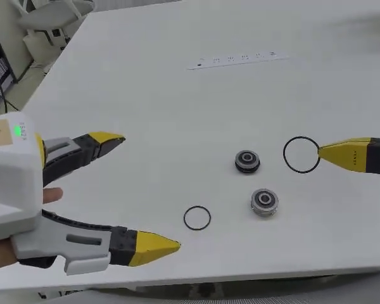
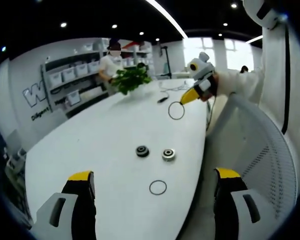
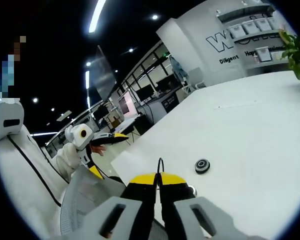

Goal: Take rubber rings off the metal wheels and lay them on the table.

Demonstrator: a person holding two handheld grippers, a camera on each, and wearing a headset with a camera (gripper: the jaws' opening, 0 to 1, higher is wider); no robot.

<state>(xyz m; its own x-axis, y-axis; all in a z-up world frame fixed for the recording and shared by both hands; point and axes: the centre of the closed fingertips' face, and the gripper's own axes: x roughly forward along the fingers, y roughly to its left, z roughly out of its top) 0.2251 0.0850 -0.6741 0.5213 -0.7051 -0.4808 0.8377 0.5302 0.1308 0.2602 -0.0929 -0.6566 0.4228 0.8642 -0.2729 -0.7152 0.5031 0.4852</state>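
Two metal wheels stand on the white table (image 1: pixel 177 107): a dark-rimmed wheel (image 1: pixel 247 161) (image 2: pixel 142 151) (image 3: pixel 202 165) and, nearer me, a silvery wheel (image 1: pixel 264 201) (image 2: pixel 168 154). A loose black rubber ring (image 1: pixel 197 218) (image 2: pixel 158 187) lies flat left of the silvery wheel. My right gripper (image 1: pixel 323 153) (image 2: pixel 184 101) (image 3: pixel 158 176) is shut on a second rubber ring (image 1: pixel 301 154) (image 2: pixel 176 110), held just right of the dark wheel. My left gripper (image 1: pixel 136 190) (image 2: pixel 154 174) is open at the left with nothing between its jaws.
A white power strip (image 1: pixel 237 60) lies at the far side of the table. The table's near edge runs just below the loose ring. A white mesh chair (image 2: pixel 255 150) stands at that edge. A potted plant (image 2: pixel 132 77) sits at the table's far end.
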